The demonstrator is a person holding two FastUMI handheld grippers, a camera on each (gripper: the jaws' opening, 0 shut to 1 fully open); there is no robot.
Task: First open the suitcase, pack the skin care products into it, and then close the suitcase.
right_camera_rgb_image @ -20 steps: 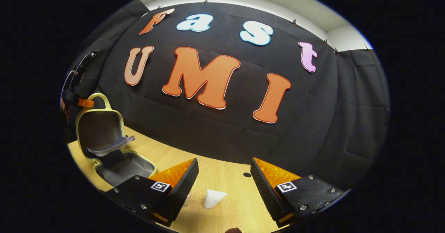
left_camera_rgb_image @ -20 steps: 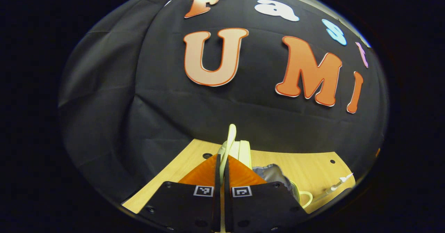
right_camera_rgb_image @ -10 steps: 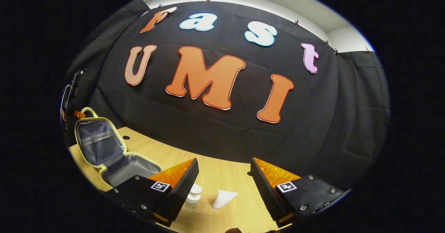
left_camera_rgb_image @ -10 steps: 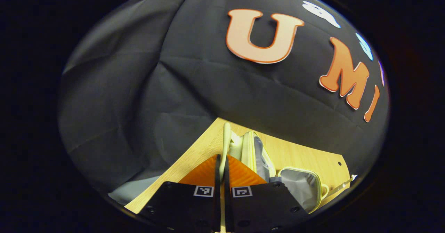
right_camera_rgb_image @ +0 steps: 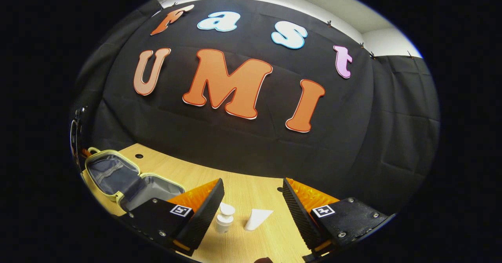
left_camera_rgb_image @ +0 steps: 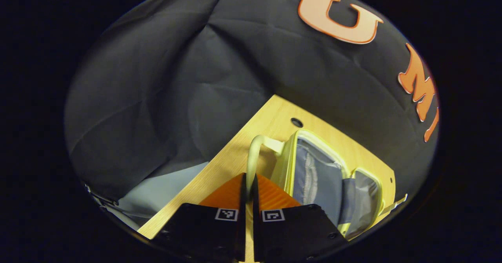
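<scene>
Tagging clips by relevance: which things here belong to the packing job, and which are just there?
Job:
suitcase, lying open
handle, pinched by left gripper
pump bottle
white tube
right gripper, open above both

Just there:
table
hole in the table

Between the fingers of the right hand-held gripper (right_camera_rgb_image: 253, 200), spread wide: a white pump bottle (right_camera_rgb_image: 224, 218) hard by the left finger and a white tube (right_camera_rgb_image: 257, 219) lying just beside it. Beyond both, bare tabletop (right_camera_rgb_image: 251, 186) up to the black cloth wall. Off to the left, well apart from the bottles: the suitcase (right_camera_rgb_image: 129, 178), lying wide open, grey lining upward. At its far end, the handle (left_camera_rgb_image: 253, 159) pinched by the left hand-held gripper (left_camera_rgb_image: 248, 182).
</scene>
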